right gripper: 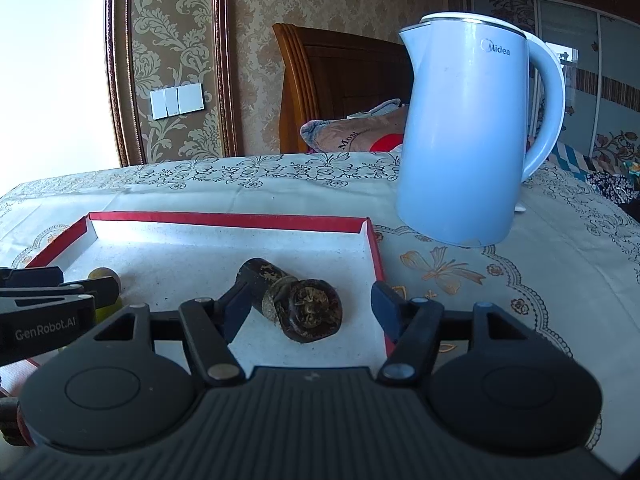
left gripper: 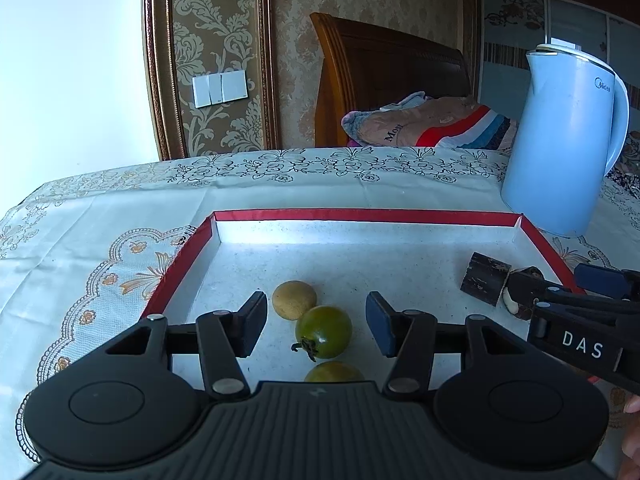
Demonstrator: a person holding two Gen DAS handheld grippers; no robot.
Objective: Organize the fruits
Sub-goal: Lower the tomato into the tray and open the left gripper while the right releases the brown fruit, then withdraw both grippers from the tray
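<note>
A red-rimmed white tray [left gripper: 176,268] lies on the tablecloth. In it a tan round fruit [left gripper: 294,300], a green tomato [left gripper: 324,332] and a yellow-green fruit [left gripper: 334,372], partly hidden by the gripper body, sit close together. My left gripper [left gripper: 316,320] is open, and the tomato lies loose between its fingers. At the tray's right side lie two dark brown pieces, a cylinder [right gripper: 260,280] and a round chunk [right gripper: 316,312]. My right gripper [right gripper: 308,300] stands open around them, its left finger [right gripper: 236,308] beside the cylinder. It also shows at the right edge of the left wrist view, as right gripper [left gripper: 560,292].
A light blue kettle [right gripper: 464,140] stands on the tablecloth just beyond the tray's far right corner. The left gripper [right gripper: 80,292] reaches into the tray's left part. Behind the table are a bed with a wooden headboard [left gripper: 380,72] and a patterned wall.
</note>
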